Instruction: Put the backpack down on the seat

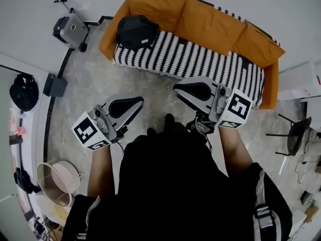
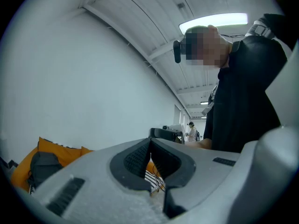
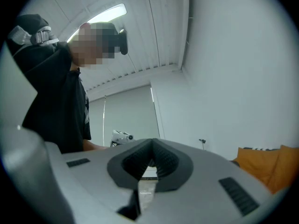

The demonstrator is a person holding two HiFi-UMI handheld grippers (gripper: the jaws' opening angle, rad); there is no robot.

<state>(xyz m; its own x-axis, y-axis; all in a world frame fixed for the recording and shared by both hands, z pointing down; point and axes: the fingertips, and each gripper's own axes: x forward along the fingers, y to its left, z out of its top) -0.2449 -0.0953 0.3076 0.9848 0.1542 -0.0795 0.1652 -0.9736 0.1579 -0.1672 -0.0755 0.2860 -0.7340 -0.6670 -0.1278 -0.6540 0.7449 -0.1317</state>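
A black backpack (image 1: 135, 31) rests on the striped seat at the left end of the orange sofa (image 1: 210, 24); in the left gripper view the backpack (image 2: 41, 168) shows low at the left against an orange cushion. My left gripper (image 1: 136, 102) is held in front of my body, well short of the sofa, jaws shut and empty (image 2: 150, 142). My right gripper (image 1: 178, 89) is beside it, also shut with nothing between its pads (image 3: 152, 143). Only the orange sofa end (image 3: 264, 169) shows in the right gripper view.
A grey wheeled device (image 1: 71, 29) stands at the sofa's left. A black box (image 1: 55, 86) and a white basket (image 1: 56, 182) lie along the left wall. A black chair (image 1: 299, 131) stands at the right. Another person (image 2: 191, 131) stands far off.
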